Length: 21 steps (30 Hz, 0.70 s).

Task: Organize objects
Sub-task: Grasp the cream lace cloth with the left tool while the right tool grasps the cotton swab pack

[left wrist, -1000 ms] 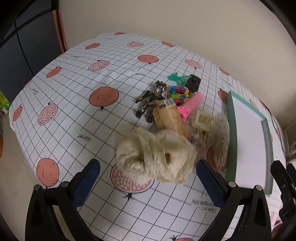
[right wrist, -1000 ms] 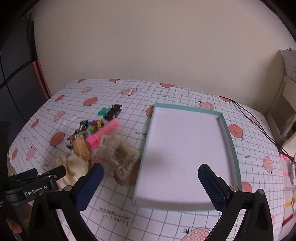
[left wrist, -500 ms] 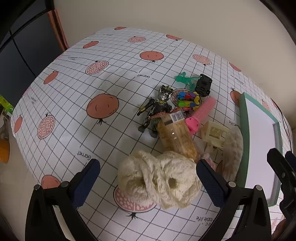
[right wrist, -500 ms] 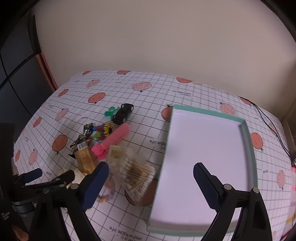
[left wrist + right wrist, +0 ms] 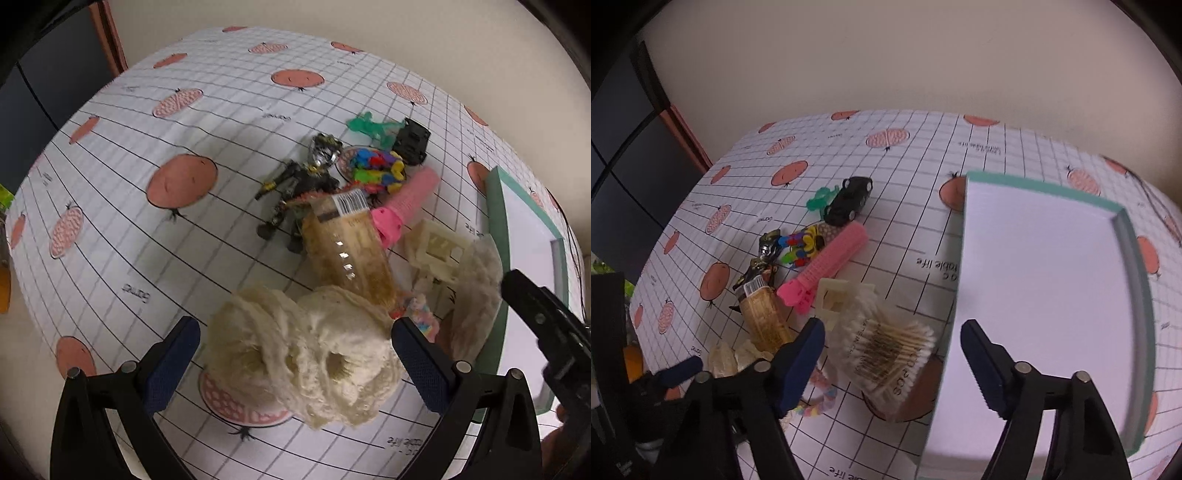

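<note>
Left wrist view | left tool (image 5: 295, 354) released, now nearer and straddling cream cloth bundle (image 5: 303, 354) | right tool (image 5: 892, 350) released, swung left off tray (image 5: 1137, 266) toward cotton swab pack (image 5: 886, 350) | first pickups likely next

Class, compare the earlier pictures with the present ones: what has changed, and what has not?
The right tool swung left, from over the tray to the pack of cotton swabs at the tray's left edge. The left tool held over the cream yarn, shifting slightly. Both remain open; nothing was grasped. The toys and tray stayed put.
</note>
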Available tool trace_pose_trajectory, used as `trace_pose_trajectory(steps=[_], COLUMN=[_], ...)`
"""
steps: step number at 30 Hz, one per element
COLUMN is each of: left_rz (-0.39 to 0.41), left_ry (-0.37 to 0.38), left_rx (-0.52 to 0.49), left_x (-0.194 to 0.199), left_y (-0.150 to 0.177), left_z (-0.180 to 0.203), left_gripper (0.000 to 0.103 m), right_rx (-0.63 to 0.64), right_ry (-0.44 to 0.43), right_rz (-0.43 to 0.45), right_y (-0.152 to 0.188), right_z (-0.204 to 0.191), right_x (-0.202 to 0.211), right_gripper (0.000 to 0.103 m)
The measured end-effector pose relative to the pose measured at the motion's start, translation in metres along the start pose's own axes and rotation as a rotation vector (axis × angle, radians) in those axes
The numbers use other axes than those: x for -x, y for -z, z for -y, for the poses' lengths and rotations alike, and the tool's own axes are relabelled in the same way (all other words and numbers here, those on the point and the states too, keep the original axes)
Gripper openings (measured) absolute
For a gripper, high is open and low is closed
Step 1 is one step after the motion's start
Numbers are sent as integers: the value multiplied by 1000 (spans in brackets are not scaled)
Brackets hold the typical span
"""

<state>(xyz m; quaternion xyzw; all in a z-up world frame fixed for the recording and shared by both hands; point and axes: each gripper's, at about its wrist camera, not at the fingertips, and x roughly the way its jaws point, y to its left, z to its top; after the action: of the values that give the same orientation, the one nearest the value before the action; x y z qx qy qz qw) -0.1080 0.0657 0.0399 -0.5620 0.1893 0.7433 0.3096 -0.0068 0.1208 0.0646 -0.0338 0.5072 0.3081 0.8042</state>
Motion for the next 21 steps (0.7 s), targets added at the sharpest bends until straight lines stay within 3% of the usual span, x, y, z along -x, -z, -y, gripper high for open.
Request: trace_pose_trajectory(steps=[6,11,21], left_rz=[-19,-35,-56], left_ry=[11,13,73], left_rx=[-4,-29,-96], left_x=[-8,-14,-15], left_y=[1,1,-3], left_z=[-2,-2,6], left_gripper=[102,94,59], right_rx=[-3,-17,-18], right_ry=[-6,-8,-4], right_rz=[-27,-58,-79], right_y=[4,8,12], right_z=[-6,-6,-9], right_x=[-11,-23,-33], right_gripper=[74,70,48])
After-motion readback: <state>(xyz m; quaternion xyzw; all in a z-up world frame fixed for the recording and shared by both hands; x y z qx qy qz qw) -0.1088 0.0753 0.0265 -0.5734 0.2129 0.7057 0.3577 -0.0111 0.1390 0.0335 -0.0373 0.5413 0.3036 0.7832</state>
